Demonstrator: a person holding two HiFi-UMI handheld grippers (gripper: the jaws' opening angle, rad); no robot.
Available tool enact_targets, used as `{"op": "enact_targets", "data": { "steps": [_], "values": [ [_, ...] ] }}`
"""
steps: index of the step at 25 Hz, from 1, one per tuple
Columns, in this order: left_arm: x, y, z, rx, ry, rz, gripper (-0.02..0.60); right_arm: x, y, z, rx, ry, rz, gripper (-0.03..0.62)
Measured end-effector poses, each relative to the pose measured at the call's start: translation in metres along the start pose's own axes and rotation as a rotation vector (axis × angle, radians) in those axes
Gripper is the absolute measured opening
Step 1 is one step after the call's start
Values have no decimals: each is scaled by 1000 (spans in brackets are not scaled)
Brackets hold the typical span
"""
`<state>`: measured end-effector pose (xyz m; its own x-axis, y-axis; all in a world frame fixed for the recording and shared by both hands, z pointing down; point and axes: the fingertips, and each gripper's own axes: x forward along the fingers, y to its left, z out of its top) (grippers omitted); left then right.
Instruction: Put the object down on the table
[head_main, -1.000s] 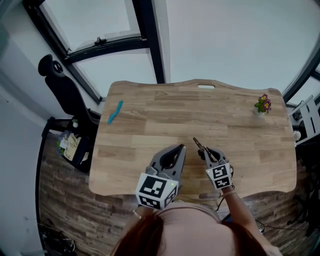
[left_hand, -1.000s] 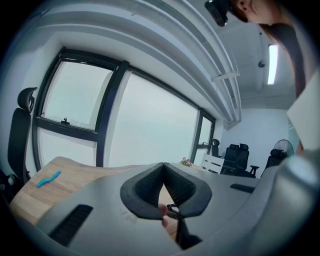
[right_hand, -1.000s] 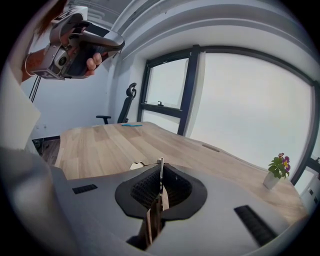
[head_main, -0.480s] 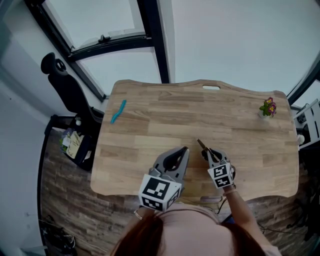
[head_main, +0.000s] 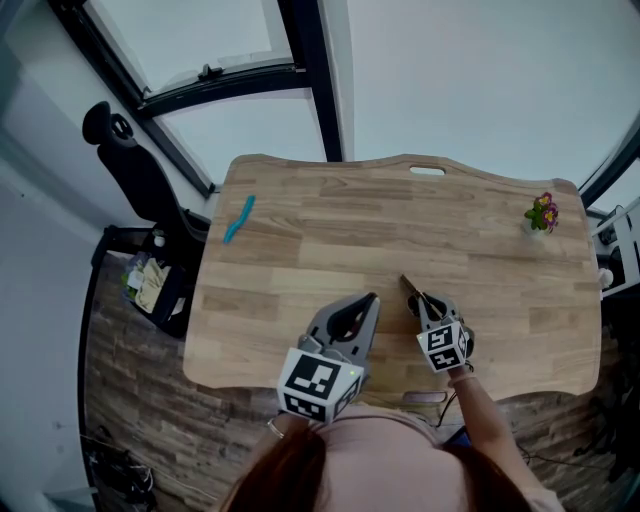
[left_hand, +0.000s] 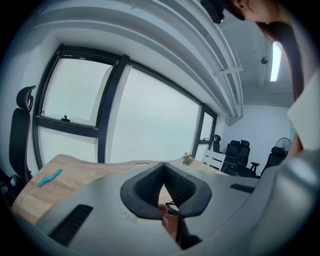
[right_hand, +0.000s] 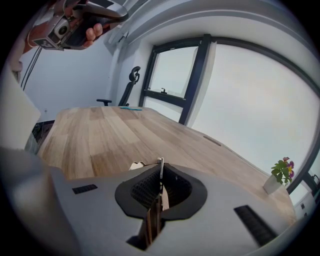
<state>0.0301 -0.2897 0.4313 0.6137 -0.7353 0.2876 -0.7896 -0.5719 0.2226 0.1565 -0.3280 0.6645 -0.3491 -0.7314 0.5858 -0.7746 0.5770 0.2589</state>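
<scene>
My right tool (head_main: 424, 305) seems to have eased slightly lower toward the surface (head_main: 320, 230), so I judge the set-down is close. Its jaws are clamped on a thin flat strip (head_main: 408, 286), held edge-up and poking toward the far side over the near-right boards. My left tool (head_main: 368, 300) is closed and empty.

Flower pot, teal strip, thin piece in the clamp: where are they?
Flower pot (head_main: 540, 213): head view, the blossoms.
Teal strip (head_main: 238, 219): head view, its middle.
Thin piece (right_hand: 160, 167): right gripper view, its upper end.
</scene>
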Motion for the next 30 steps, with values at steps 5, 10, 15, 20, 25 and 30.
{"op": "enact_targets", "data": {
  "steps": [5,10,15,20,25,30],
  "values": [
    [0,2,-1,1,3,5,2,2,3,-2,-31,-2,-2,2],
    [1,3,-1,-2,8,5,2,4,7,-2,-49,5,6,2],
    [2,-1,-3,1,10,-1,2,7,14,-4,-69,15,32,3],
    [1,0,-3,-3,10,2,2,10,16,-5,-49,22,41,10],
    [1,0,-4,-7,14,2,2,14,19,-8,-29,39,65,33],
    [0,2,-6,-12,14,7,2,17,20,-11,-7,54,79,56]
  ]
}}
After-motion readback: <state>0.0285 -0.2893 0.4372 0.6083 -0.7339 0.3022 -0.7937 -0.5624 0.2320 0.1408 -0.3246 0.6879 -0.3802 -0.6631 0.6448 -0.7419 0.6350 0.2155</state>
